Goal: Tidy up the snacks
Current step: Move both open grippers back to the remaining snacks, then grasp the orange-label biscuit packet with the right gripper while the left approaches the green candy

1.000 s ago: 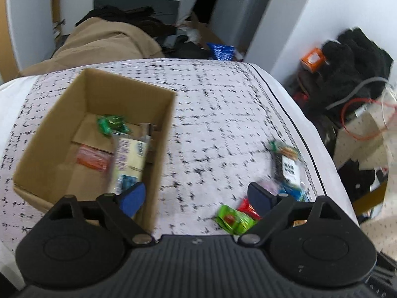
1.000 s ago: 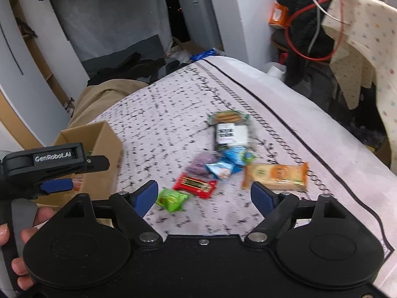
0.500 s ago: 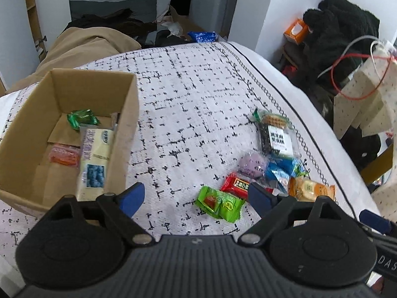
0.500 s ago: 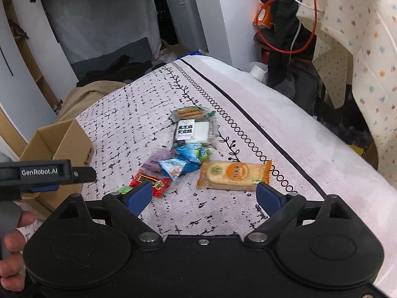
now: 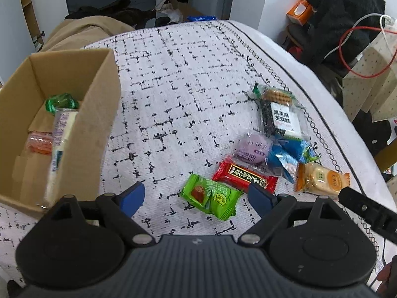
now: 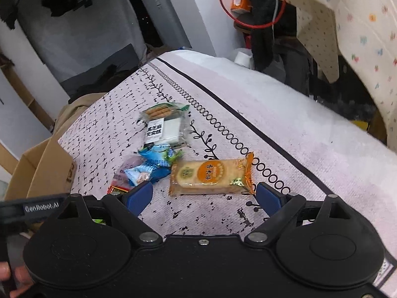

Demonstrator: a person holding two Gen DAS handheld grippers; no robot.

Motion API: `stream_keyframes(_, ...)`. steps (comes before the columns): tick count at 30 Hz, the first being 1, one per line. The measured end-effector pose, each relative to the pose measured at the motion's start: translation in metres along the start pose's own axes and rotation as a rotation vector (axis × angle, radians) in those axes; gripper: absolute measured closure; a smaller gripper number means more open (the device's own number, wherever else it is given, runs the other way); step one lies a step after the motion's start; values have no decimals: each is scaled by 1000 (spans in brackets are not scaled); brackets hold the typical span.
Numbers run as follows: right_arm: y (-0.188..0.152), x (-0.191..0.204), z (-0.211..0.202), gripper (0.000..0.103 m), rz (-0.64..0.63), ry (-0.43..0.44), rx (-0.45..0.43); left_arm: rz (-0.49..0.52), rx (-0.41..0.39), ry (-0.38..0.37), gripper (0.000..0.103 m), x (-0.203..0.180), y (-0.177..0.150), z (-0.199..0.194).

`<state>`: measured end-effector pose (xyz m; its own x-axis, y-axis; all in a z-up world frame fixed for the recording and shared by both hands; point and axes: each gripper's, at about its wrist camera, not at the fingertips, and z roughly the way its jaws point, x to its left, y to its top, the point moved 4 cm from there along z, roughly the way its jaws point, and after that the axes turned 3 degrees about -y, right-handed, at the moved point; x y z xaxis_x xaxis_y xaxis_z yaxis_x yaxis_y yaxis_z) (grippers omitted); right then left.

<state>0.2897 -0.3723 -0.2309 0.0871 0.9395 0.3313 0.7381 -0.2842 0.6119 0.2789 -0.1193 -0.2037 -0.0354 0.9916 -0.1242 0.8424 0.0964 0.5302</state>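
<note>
Left wrist view: your left gripper (image 5: 196, 196) has its jaws spread wide and nothing between them, low over the patterned cloth (image 5: 173, 94). The green packet (image 5: 211, 197) lies right in the gap ahead of the blue pads, so it looks like your next pick; the red packet (image 5: 244, 177) sits just beyond, touching it. The cardboard box (image 5: 91, 129) stands close on the left, open side up, already holding a green sweet (image 5: 59, 101), a long pale bar (image 5: 60, 144) and an orange packet (image 5: 39, 141). Probably kept near for short carries.

Right wrist view: your right gripper (image 6: 204, 197) is also spread and empty, fingers flanking the orange cracker pack (image 6: 211, 177), which lies flat and crosswise, just ahead of the pads, not yet pinched. Width looks a tight fit for the opening. Behind it is the rest of the pile: blue wrappers (image 6: 155, 162), a purple sweet (image 6: 129, 164), and a clear biscuit pack (image 6: 163, 124), all touching or overlapping. Five-plus snacks are still on the cloth, so the task seems under halfway.
</note>
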Motion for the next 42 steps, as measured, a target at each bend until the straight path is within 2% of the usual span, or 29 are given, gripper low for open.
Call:
stream_keyframes(10,-1,-15,18,19,54,-6,13,-8,31,26,14,-4,-10,26)
stream_keyframes(14,-2,-15,22,27,61,5,27,-4,28,23,14,-6,-12,28)
stream_keyframes(17,-4,-13,22,33,52,17,40,1,21,26,20,-5,-12,27)
stream_keyframes(19,-7,-10,22,37,50,34,58,1,17,24,27,-4,-12,26)
stream_keyframes(21,-9,-6,21,43,41,41,70,0,23,25,39,-2,-12,25)
stream_keyframes(27,-17,9,14,51,-1,90,113,-21,35,16,44,5,-16,19)
stream_keyframes(30,-20,16,8,51,-25,112,119,-27,31,1,49,7,-18,15)
stream_keyframes(33,-18,18,2,51,-50,92,92,-33,34,-21,55,7,-19,12)
stream_keyframes(38,-12,16,-3,45,-69,40,28,-35,51,-32,55,9,-21,8)
stream_keyframes(42,-5,9,5,41,-65,0,15,-26,54,-4,52,9,-20,9)
